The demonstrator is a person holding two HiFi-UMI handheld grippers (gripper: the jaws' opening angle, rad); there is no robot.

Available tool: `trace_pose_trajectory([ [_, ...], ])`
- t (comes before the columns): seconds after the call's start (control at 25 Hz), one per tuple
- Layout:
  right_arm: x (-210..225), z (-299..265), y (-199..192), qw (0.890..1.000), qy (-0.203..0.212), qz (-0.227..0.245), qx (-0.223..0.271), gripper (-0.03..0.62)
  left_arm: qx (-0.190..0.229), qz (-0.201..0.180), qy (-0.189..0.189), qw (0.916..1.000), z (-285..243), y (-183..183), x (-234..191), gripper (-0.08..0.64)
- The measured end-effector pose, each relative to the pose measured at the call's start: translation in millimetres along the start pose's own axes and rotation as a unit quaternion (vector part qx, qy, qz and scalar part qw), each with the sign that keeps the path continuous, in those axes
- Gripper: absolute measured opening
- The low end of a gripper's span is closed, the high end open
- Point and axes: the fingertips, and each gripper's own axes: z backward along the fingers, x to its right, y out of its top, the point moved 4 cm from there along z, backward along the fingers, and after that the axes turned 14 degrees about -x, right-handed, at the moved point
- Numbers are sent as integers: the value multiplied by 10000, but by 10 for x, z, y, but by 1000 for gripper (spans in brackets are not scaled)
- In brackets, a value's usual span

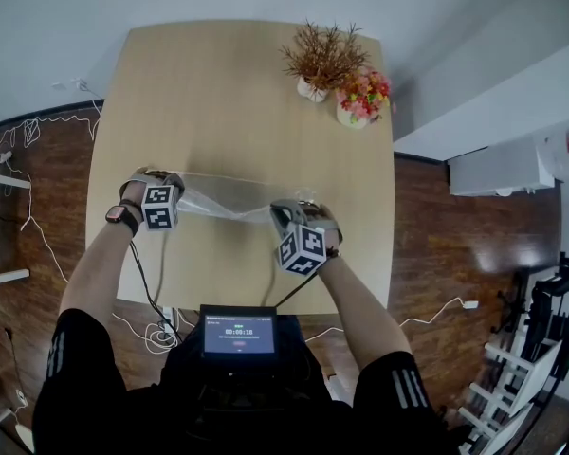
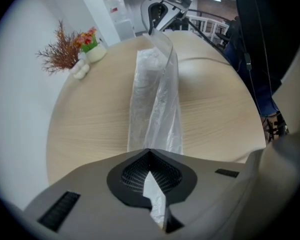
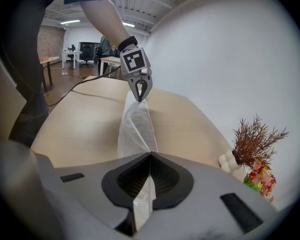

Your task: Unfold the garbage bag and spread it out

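A thin, clear-white garbage bag (image 1: 228,200) is stretched as a folded strip between both grippers, just above the light wooden table (image 1: 247,93). My left gripper (image 1: 168,182) is shut on the bag's left end; in the left gripper view the film (image 2: 155,109) runs out from the closed jaws (image 2: 150,159) toward the right gripper (image 2: 153,30). My right gripper (image 1: 286,212) is shut on the other end. In the right gripper view the bag (image 3: 135,129) leads from its own jaws (image 3: 150,156) up to the left gripper (image 3: 140,97), whose tips pinch the film.
A dried reddish plant (image 1: 322,57) and a pot of bright flowers (image 1: 362,98) stand at the table's far right corner. A small screen (image 1: 239,335) sits at the person's chest. Cables (image 1: 38,226) lie on the wooden floor to the left.
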Motion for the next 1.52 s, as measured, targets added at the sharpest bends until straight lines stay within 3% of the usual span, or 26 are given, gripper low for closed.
trace_pose_trajectory([
  [0.32,-123,257,83,9989,-291,319,163,18,364,-81,514,9980,432,53,307,3],
  [0.48,-298,353,57,9973,-356,632,126,18,121,-368,405,9984,431,-11,649,3],
  [0.76,-663,393,-151,9964,-299,779,-121,20,162,-722,271,9969,406,103,1206,3],
  [0.92,-855,328,-368,9965,-131,728,-381,20,79,-921,170,9956,322,140,1435,3],
  [1.2,-1131,125,-766,9940,423,500,-875,25,246,-780,-46,9966,96,216,1640,3],
  [1.4,-1313,55,-939,9894,991,95,-1056,74,250,-789,-170,9964,46,248,1728,3],
  [1.52,-1309,47,-958,9882,1130,-198,-1016,89,232,-797,-233,9963,2,261,1746,3],
])
